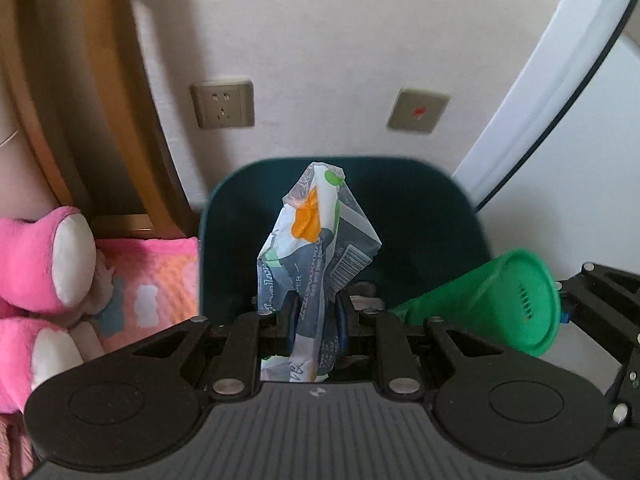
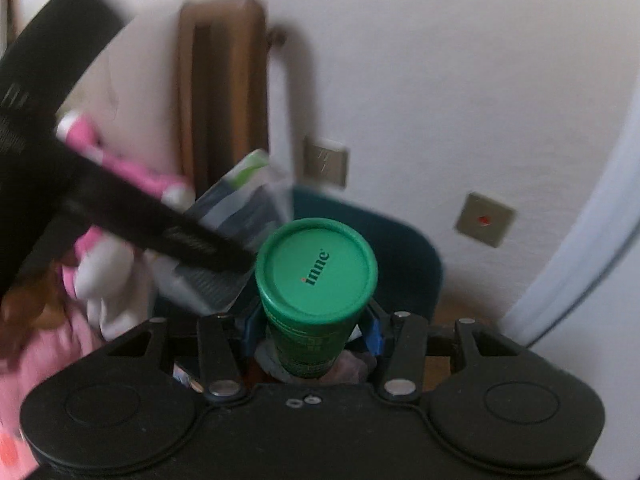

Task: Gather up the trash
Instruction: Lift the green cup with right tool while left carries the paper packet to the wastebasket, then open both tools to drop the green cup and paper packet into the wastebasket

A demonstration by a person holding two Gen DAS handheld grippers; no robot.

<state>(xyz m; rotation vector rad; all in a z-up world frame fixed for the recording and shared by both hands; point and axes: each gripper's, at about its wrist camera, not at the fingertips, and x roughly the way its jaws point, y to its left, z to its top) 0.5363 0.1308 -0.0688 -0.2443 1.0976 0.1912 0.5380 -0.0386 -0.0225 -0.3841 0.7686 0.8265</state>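
My left gripper (image 1: pixel 314 318) is shut on a crumpled printed plastic wrapper (image 1: pixel 316 236), which sticks up in front of the dark teal bin (image 1: pixel 420 216) by the wall. My right gripper (image 2: pixel 310 328) is shut on a green cylindrical tube (image 2: pixel 316 276) with a printed lid, held over the same teal bin (image 2: pixel 404 268). In the left wrist view the green tube (image 1: pixel 500 300) pokes in from the right, beside the bin's right rim. In the right wrist view the left gripper's black arm crosses from the upper left, with the wrapper (image 2: pixel 244 196) behind it.
A pink plush toy (image 1: pixel 48 264) and pink quilted fabric (image 1: pixel 148 288) lie left of the bin. A wooden frame (image 1: pixel 80 92) leans on the wall. A wall socket (image 1: pixel 222 104) and a switch plate (image 1: pixel 418 110) sit above the bin. A white curved panel (image 1: pixel 552 80) stands at right.
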